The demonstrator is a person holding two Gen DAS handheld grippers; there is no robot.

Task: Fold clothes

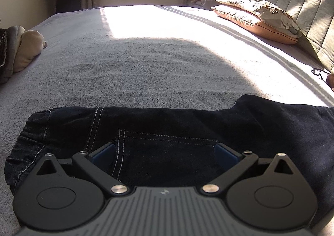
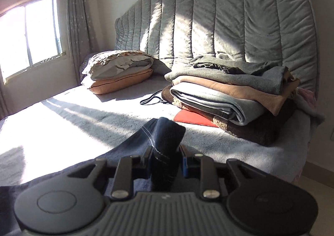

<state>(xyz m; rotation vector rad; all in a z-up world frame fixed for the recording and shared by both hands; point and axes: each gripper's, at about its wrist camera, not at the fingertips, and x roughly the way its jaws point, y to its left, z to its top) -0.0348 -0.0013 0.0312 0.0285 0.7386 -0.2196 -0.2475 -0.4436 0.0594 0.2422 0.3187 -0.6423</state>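
Dark denim jeans [image 1: 167, 131] lie flat on the grey bed [image 1: 135, 64], elastic waistband at the left and a back pocket in the middle. My left gripper [image 1: 165, 153] is open, its blue pads spread over the pocket area, low above the denim. In the right wrist view my right gripper [image 2: 166, 156] is shut on a bunched fold of the jeans [image 2: 167, 137], which sticks up between the fingers.
A stack of folded clothes [image 2: 233, 94] sits by the quilted headboard [image 2: 229, 16], with a black cord [image 2: 152, 100] beside it. Two pillows [image 1: 258, 16] lie at the head. More folded garments [image 1: 23, 52] sit at the left bed edge.
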